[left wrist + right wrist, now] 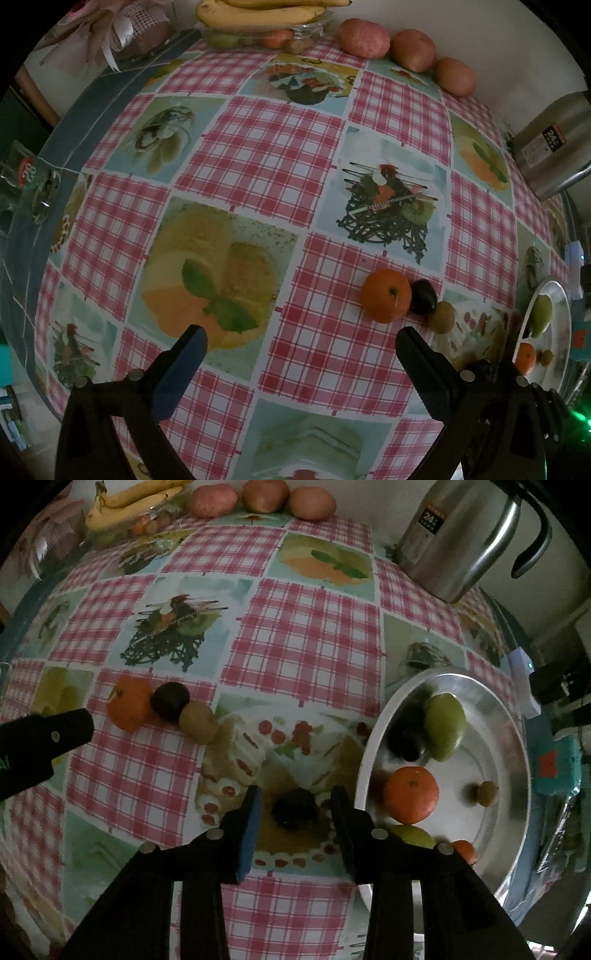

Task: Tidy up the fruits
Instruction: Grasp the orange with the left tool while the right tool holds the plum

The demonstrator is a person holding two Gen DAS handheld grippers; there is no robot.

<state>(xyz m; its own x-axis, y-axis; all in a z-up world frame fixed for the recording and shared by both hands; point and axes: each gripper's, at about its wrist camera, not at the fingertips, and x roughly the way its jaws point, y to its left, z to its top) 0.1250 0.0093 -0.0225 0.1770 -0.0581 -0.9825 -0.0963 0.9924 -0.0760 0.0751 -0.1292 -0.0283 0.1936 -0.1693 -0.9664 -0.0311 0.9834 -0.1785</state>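
The right gripper (295, 805) has its jaws parted around a dark round plum (294, 808), pads clear of it; the round silver metal plate (517, 746) lies right. The left gripper (301, 345) gapes empty over the checked tablecloth (258, 147).

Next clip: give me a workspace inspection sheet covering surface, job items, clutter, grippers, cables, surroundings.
Surface: table under a checked tablecloth with food prints.
Job's things: metal plate holds a green fruit, an orange, a small kiwi-like fruit and a dark fruit; more sit at its near rim. Loose on the cloth: a tangerine, dark plum and kiwi touching in a row, plus another dark plum.
Clutter: steel thermos, bananas on a clear container, three reddish round items along the wall.
Grippers: left gripper open, empty; right gripper open around the lone plum, pads clear.
Cables: nothing seen.
Surroundings: pale wall; dim lighting.
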